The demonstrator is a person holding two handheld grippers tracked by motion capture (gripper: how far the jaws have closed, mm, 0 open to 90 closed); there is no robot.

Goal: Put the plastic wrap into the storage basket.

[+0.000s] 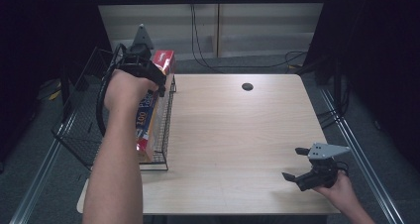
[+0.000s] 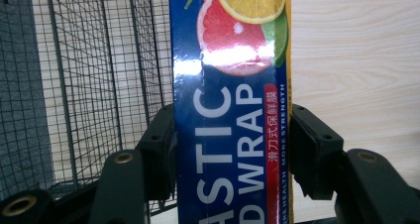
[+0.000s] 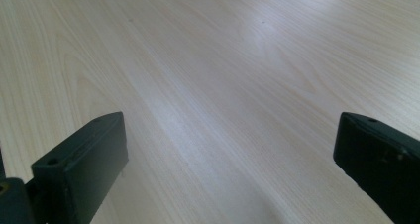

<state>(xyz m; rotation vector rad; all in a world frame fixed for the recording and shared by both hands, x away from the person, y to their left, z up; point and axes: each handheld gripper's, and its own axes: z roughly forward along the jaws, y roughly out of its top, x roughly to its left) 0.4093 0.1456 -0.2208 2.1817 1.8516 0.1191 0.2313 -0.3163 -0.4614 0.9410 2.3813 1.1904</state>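
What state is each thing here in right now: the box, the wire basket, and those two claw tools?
Plastic wrap box: closed, clamped, over the basket's right wall.
Wire basket: upright at the table's left edge.
Left gripper: shut on the box.
Right gripper: open, holding nothing, low over the table.

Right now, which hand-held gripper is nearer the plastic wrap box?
Left. The left hand-held gripper is clamped on the plastic wrap box at the wire basket; the right hand-held gripper rests open far across the table.
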